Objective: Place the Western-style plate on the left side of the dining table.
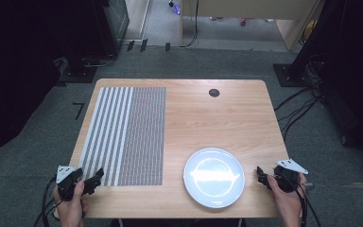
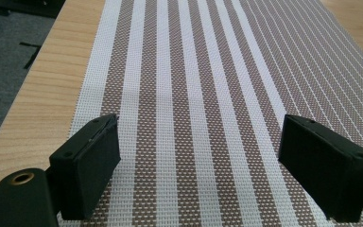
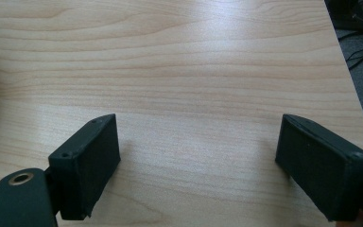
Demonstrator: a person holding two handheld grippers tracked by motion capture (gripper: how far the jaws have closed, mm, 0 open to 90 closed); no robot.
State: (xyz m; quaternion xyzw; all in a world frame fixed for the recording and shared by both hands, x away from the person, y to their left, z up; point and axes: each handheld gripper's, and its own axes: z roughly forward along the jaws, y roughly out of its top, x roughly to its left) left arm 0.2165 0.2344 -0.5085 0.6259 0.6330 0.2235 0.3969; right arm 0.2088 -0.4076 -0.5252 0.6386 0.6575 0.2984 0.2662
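My left tongs [image 2: 198, 156] hang wide apart, nothing between the jaws. Below them lies the striped placemat [image 2: 208, 80], brown and white bands running away from me. Its left edge sits on the wooden surface [image 2: 42, 94], with grey floor [image 2: 4, 42] beyond.

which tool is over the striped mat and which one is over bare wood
The left tool is over the striped mat's near corner; the right tool is over the bare table, right of the white plate.
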